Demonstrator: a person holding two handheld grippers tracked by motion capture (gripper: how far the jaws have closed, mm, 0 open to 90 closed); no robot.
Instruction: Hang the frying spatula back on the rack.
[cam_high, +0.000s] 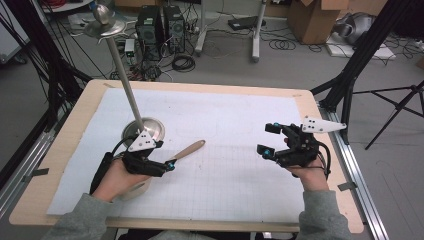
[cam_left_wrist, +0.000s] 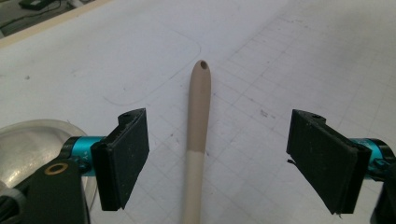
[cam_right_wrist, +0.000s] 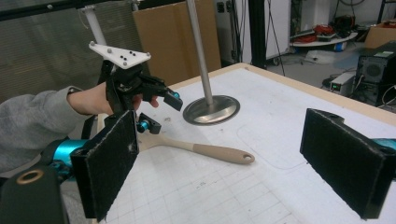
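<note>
Currently: approach for a grasp, not yet closed. Left gripper (cam_high: 167, 165) set low over the mat, jaws wide apart on either side of the spatula handle (cam_left_wrist: 198, 135), pads clear of it, nothing held. Next move, by judgement: close squarely on the handle, then lift. Spatula (cam_high: 187, 150): two-tone, tan outer grip with hanging hole at the tip, paler shaft nearer the jaws, lying flat, pointing away. Metal stand base (cam_high: 148, 129) just beside. Right gripper (cam_high: 272, 140) well apart, jaws open, empty.
</note>
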